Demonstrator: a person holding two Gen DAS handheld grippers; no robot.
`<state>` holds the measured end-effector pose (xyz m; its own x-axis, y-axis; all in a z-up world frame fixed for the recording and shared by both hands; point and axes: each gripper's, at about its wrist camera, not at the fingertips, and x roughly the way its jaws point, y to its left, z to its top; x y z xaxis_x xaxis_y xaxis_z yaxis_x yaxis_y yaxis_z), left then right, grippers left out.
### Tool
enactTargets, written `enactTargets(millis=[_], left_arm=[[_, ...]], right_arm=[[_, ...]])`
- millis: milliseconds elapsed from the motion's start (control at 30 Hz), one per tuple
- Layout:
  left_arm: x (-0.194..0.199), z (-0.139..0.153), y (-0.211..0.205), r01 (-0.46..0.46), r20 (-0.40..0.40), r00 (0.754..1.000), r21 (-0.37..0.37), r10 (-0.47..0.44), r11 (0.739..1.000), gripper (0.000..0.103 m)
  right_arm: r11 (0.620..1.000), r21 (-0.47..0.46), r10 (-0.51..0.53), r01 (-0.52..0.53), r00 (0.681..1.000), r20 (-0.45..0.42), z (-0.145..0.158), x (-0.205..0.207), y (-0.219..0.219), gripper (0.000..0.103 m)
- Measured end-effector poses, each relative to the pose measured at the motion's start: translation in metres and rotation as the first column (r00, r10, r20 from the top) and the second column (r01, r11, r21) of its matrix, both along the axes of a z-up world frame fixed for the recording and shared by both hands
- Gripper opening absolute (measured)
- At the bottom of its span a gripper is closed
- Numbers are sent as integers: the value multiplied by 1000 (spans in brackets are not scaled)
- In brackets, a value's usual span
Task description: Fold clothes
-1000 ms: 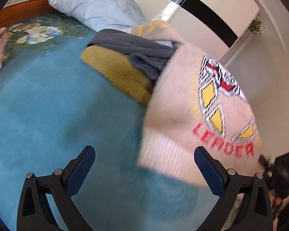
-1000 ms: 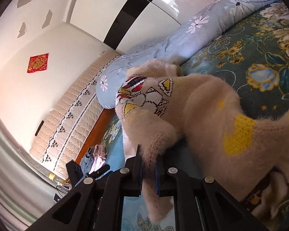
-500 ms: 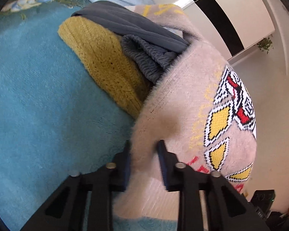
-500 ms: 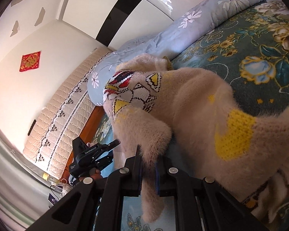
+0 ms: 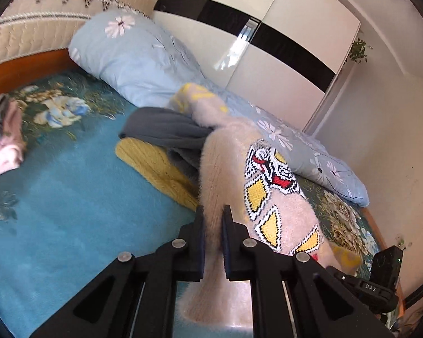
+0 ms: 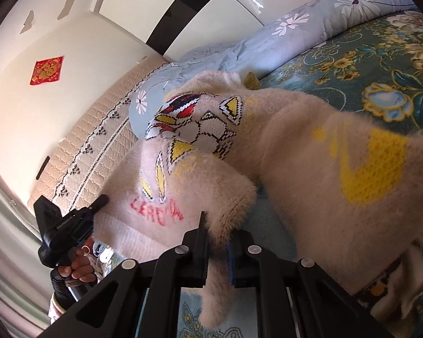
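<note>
A fluffy cream sweater with yellow, black and red knit patterns and red lettering is lifted off the bed. My left gripper is shut on one edge of its hem. My right gripper is shut on another part of the cream sweater, near its ribbed hem. The left gripper and the hand holding it show at the lower left of the right wrist view. The right gripper's body shows at the lower right of the left wrist view.
A mustard knit and a dark grey garment lie under the sweater on the teal floral bedspread. Folded pink and grey clothes sit at far left. A light blue floral pillow lies along the headboard, by the wardrobe.
My left gripper was open a second ago, closed on the sweater's hem, and has since lifted it. My right gripper stayed shut on the sweater and raised it slightly.
</note>
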<state>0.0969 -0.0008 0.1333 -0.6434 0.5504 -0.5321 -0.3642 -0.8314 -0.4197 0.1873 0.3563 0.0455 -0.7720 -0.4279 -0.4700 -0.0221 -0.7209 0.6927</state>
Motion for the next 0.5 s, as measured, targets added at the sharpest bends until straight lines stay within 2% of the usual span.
enactTargets(millis=[100,267,367,500], left_arm=[[27,5,-17,-34,-15,999,2,34,999,10],[77,-14,-41,-54,-45,998,-15,53,998,10],[89,-41,-31,-33,3,999,-90,34,995,10],[91,-92,-29,-19,164,986,-92,34,996,10]], right_arm=[[1000,15,27,-27,1000,-3,1,-1,-6,12],[998,48,49,-49,999,-3,2,-1,-13,12],[997,63,49,-49,999,4,2,0,-16,13],[996,74,41,-42,999,25,0,-1,-16,14]])
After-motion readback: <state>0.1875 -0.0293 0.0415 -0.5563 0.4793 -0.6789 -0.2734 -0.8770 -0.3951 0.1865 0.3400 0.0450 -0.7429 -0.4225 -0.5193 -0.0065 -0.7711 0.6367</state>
